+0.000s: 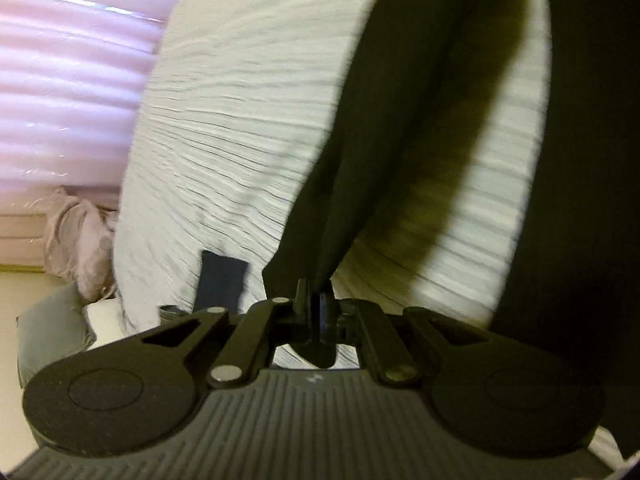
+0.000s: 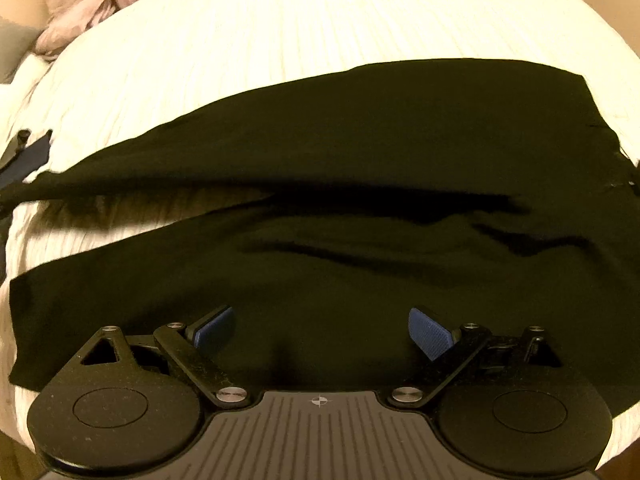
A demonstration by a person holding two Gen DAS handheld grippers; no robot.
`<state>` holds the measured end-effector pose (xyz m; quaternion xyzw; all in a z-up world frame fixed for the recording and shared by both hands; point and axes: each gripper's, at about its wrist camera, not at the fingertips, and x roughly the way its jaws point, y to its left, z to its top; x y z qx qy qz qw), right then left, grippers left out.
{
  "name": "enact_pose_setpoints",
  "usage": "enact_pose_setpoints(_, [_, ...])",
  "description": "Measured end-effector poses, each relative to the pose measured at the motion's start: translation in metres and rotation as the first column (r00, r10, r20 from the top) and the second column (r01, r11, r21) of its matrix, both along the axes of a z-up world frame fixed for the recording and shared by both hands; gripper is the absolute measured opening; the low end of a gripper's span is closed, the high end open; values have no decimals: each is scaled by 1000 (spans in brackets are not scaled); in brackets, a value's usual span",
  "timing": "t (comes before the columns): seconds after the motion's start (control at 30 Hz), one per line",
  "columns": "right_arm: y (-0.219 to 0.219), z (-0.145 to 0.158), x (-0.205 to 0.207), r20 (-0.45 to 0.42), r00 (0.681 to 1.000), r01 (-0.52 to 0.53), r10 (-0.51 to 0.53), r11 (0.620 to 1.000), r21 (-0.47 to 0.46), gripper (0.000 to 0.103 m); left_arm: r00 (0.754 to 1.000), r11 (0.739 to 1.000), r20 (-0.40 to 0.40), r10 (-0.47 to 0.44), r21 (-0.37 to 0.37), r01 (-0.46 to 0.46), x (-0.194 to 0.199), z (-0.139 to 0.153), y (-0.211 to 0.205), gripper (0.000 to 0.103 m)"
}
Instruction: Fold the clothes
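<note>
Black trousers (image 2: 360,168) lie spread across a white ribbed bedspread (image 2: 280,20). My left gripper (image 1: 318,300) is shut on the end of one trouser leg (image 1: 400,120) and holds it lifted off the bed; that leg stretches away from the jaws, blurred. In the right wrist view the left gripper (image 2: 24,156) shows at the far left edge, with the raised leg running to it. My right gripper (image 2: 322,330) is open and empty, its blue pads (image 2: 430,332) just above the other trouser leg near the front.
A crumpled pinkish cloth (image 1: 76,232) and a grey pillow (image 1: 48,332) lie past the bed's edge. Pale pink curtains (image 1: 72,60) hang behind. The pinkish cloth also shows in the right wrist view (image 2: 76,4). A dark flat object (image 1: 222,282) sits on the bedspread.
</note>
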<state>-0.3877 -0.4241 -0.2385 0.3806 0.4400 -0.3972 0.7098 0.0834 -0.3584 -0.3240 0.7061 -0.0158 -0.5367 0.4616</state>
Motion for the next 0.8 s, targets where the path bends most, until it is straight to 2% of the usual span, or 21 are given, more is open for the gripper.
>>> enact_pose_setpoints(0.1, [-4, -4, -6, 9, 999, 32, -33, 999, 18, 96, 999, 993, 36, -8, 119, 4, -4, -34, 7, 15])
enact_pose_setpoints(0.17, [-4, -1, -11, 21, 999, 36, -37, 999, 14, 96, 999, 985, 52, 3, 173, -11, 0, -44, 12, 21])
enact_pose_setpoints(0.27, [-5, 6, -25, 33, 999, 41, -41, 999, -6, 96, 997, 977, 74, 30, 208, -45, 4, -39, 15, 24])
enact_pose_setpoints(0.33, [-11, 9, -38, 22, 998, 57, -56, 998, -23, 96, 995, 976, 51, 85, 198, -94, 6, -21, 16, 27])
enact_pose_setpoints(0.43, [-25, 15, -60, 10, 997, 81, -81, 995, -51, 96, 983, 973, -27, 184, 144, -179, 6, 11, -5, 31])
enact_pose_setpoints(0.57, [-76, 25, -101, -5, 997, 73, -74, 988, -134, 96, 973, 986, -162, 163, 71, -154, -34, 44, -49, 43])
enact_pose_setpoints(0.63, [-109, 26, -120, -25, 998, 44, -49, 982, -186, 96, 964, 990, -228, 139, 60, -129, -62, 48, -75, 44])
enact_pose_setpoints(0.73, [-165, 24, -152, -58, 997, 27, -42, 968, -249, 96, 923, 992, -365, 121, 69, -103, -110, 46, -119, 47])
enact_pose_setpoints(0.8, [-207, 16, -174, -45, 998, 29, -42, 966, -257, 96, 877, 990, -461, 138, 93, -107, -143, 39, -151, 49])
